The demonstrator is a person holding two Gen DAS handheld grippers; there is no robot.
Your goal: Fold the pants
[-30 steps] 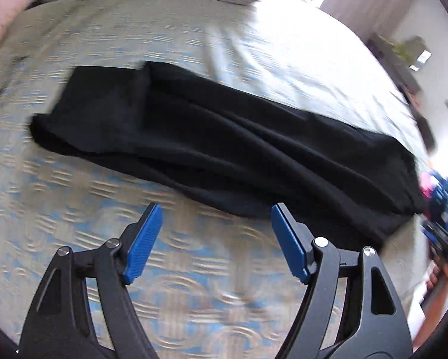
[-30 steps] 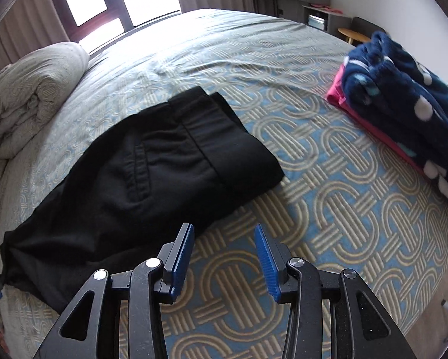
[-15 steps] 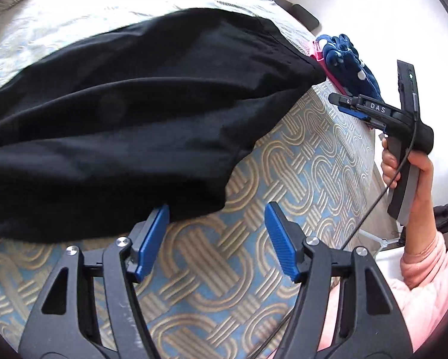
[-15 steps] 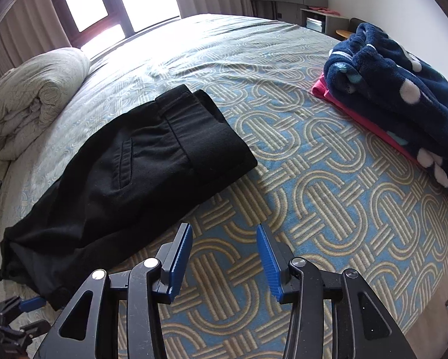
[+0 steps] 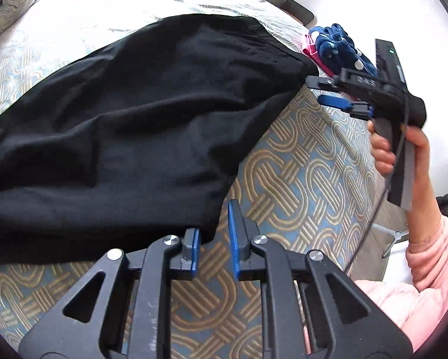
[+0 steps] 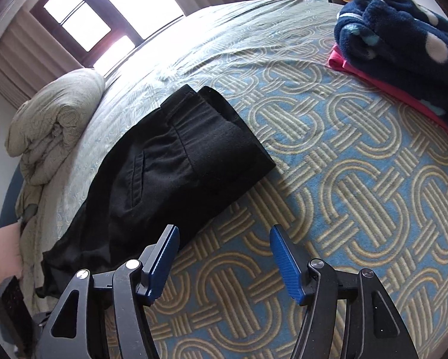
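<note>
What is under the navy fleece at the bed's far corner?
Under the navy polka-dot fleece lies a folded pink garment, only its edge showing, on the patterned bedspread. How far the pink reaches, or whether anything else lies beneath, is covered.

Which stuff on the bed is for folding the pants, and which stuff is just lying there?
For the job:
- black pants
- left hand-held gripper, jaws just closing at the pants' edge
- right hand-held gripper, jaws just opening, nothing between them

Just lying about:
- navy spotted blanket
- pink cloth under it
- rolled quilt
</note>
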